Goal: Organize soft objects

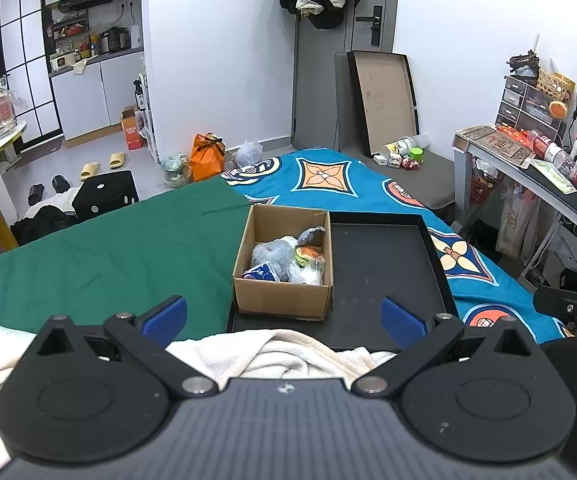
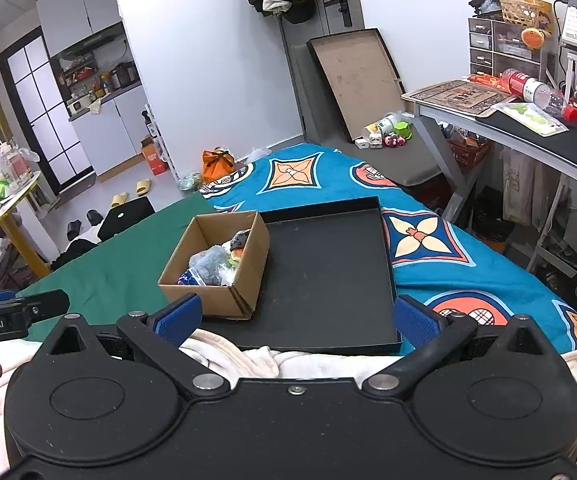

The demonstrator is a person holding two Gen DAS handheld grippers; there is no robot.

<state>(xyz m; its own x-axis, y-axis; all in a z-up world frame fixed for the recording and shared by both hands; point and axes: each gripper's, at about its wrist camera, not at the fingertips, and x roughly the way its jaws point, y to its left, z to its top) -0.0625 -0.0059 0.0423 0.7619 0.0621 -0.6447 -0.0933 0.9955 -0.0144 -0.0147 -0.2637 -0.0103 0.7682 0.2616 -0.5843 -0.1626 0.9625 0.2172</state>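
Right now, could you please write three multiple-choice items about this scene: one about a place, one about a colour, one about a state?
1. Where does the cardboard box stand?
A. on the floor
B. in the black tray's left part
C. on the desk

2. What colour is the cloth left of the tray?
A. green
B. red
C. yellow

3. How are the left gripper and the right gripper?
A. both shut
B. both open
C. one holds a toy

Answers: 1 B, the box sits inside the tray rim; 2 A, plain green fabric; 3 B, blue pads wide apart, holding nothing.
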